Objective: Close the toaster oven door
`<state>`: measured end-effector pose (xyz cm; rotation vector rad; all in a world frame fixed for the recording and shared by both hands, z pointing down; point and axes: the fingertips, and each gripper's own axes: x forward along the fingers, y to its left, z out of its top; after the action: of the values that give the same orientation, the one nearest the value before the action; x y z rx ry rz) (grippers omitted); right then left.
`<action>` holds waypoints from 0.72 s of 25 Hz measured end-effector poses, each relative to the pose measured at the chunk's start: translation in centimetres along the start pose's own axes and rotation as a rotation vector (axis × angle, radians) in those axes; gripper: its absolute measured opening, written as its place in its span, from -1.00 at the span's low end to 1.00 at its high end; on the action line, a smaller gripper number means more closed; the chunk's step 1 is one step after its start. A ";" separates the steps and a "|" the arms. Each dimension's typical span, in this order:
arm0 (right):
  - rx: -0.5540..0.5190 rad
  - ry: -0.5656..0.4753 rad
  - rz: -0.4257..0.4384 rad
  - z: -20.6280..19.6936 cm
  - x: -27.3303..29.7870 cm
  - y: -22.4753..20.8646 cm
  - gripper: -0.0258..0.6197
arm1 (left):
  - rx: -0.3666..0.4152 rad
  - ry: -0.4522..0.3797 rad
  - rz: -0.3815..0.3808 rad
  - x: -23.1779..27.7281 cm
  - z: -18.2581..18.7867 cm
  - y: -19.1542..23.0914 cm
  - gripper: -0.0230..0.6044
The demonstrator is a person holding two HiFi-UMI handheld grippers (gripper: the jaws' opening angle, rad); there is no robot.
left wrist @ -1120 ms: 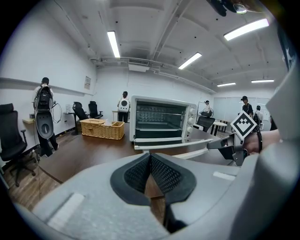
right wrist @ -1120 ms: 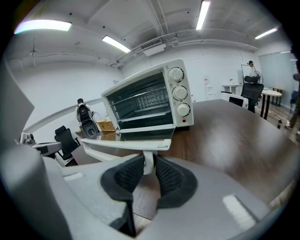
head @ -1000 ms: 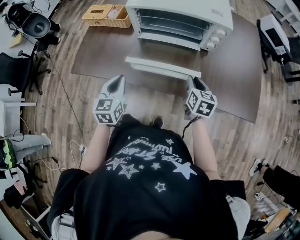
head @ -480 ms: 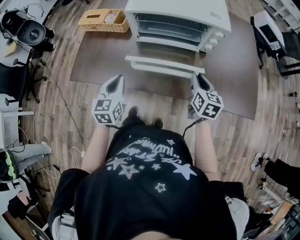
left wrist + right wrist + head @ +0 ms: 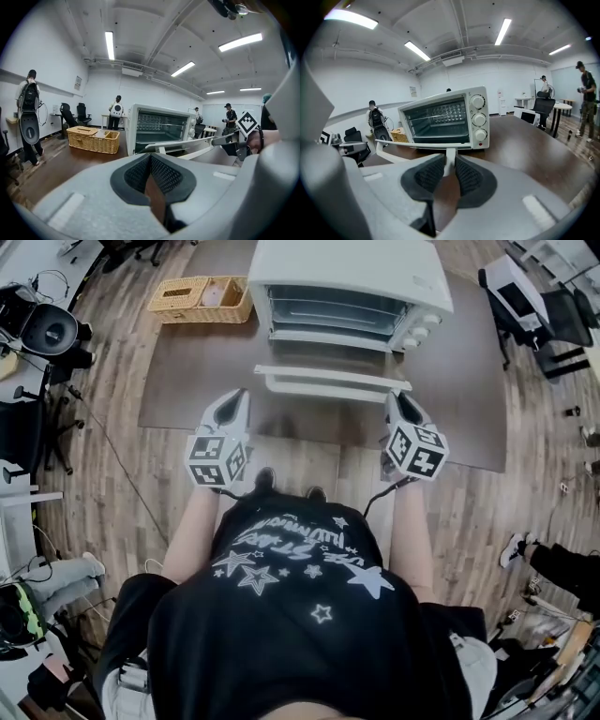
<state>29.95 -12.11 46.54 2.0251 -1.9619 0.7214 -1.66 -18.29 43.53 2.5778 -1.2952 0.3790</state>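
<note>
The right claw (image 5: 449, 161) looks clamped on the door handle (image 5: 319, 387) post at centre frame. The toaster oven door (image 5: 328, 372) is stiff, light and hinged. The left claw (image 5: 150, 161) is together and empty.

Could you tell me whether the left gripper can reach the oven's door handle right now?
Probably yes: the left gripper is close to the left end of the door handle, nothing between, though its jaws are shut.

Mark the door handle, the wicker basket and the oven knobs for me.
door handle (image 5: 450, 159): right gripper view, its post.
wicker basket (image 5: 192, 313): head view, front wall.
oven knobs (image 5: 478, 119): right gripper view, middle knob.
</note>
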 end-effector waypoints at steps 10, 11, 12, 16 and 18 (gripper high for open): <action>0.015 -0.032 -0.057 1.6 -0.2 -0.1 -0.67 | -0.007 -0.019 -0.064 1.3 1.3 1.0 -0.89; 0.016 -0.039 -0.061 1.8 -0.2 -0.1 -0.67 | -0.007 -0.020 -0.068 1.4 1.3 1.1 -0.89; 0.018 -0.045 -0.064 2.1 -0.2 -0.2 -0.67 | -0.008 -0.021 -0.071 1.5 1.3 1.3 -0.89; 0.024 -0.059 -0.078 3.0 -0.2 -0.1 -0.67 | -0.008 -0.019 -0.083 1.8 1.3 1.8 -0.89; 0.028 -0.064 -0.083 3.3 -0.1 -0.1 -0.67 | -0.007 -0.019 -0.090 2.0 1.3 2.1 -0.89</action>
<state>30.67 -13.67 43.67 2.1581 -1.8985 0.6771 -2.04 -21.43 43.14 2.6287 -1.1799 0.3343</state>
